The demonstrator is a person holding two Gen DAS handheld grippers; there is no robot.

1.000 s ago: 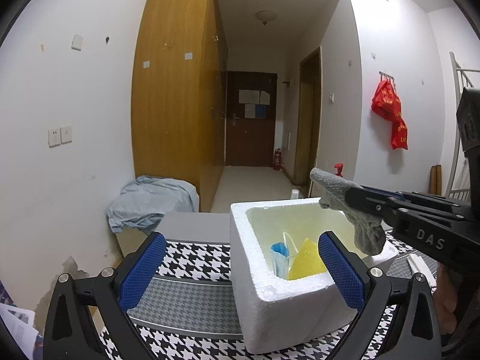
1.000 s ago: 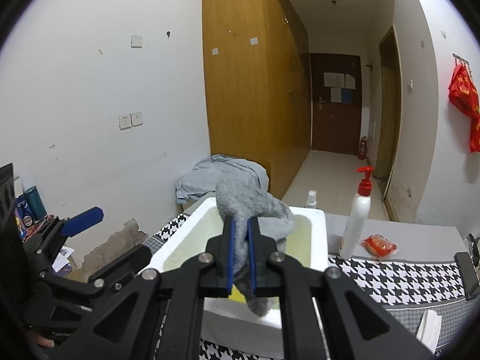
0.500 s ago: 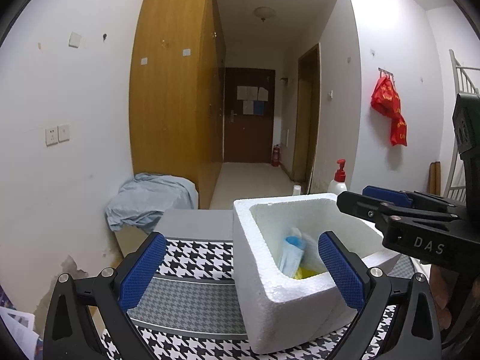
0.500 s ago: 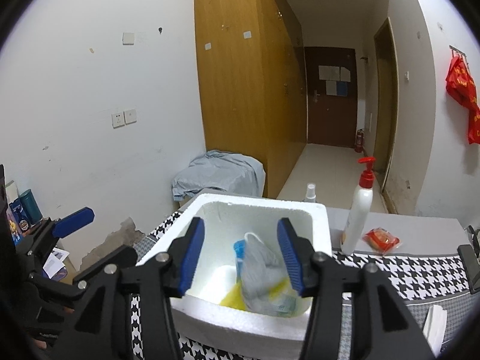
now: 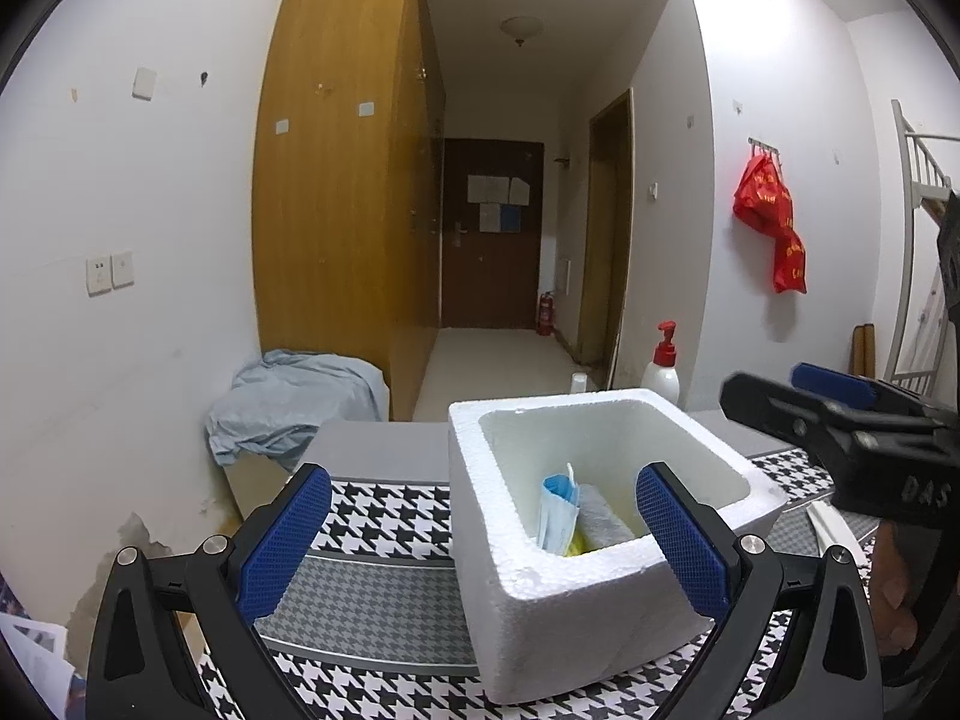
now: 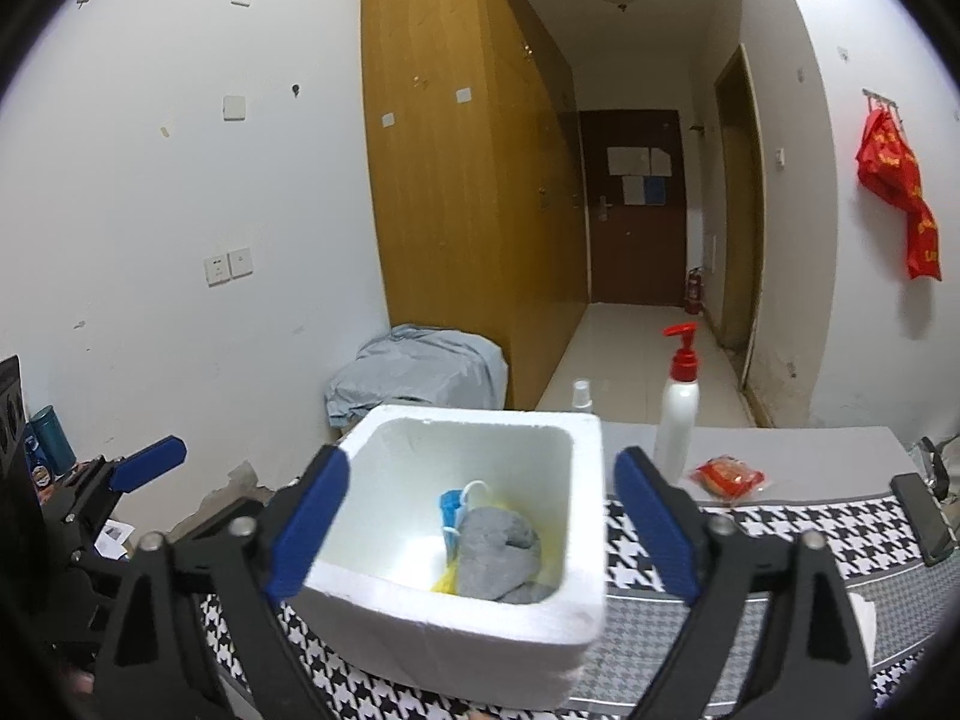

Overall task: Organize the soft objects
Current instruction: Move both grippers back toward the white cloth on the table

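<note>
Grey sock (image 6: 501,552) lying loose inside white foam box (image 6: 576,594), on top of yellow bag (image 6: 447,582) and beside blue mask (image 6: 451,510), box standing on houndstooth surface (image 6: 780,540). Right tongs (image 6: 480,522) opening wide above the box, nothing between the pads. Left tongs (image 5: 480,540) wide open too, empty, near corner of box between the blue pads (image 5: 681,537). Possible trouble from here: light foam box easily pushed or tipped if left tongs close on its corner; pump bottle (image 6: 678,414) just behind box could fall. Red packet (image 6: 726,477) apparently not yet sorted.
</note>
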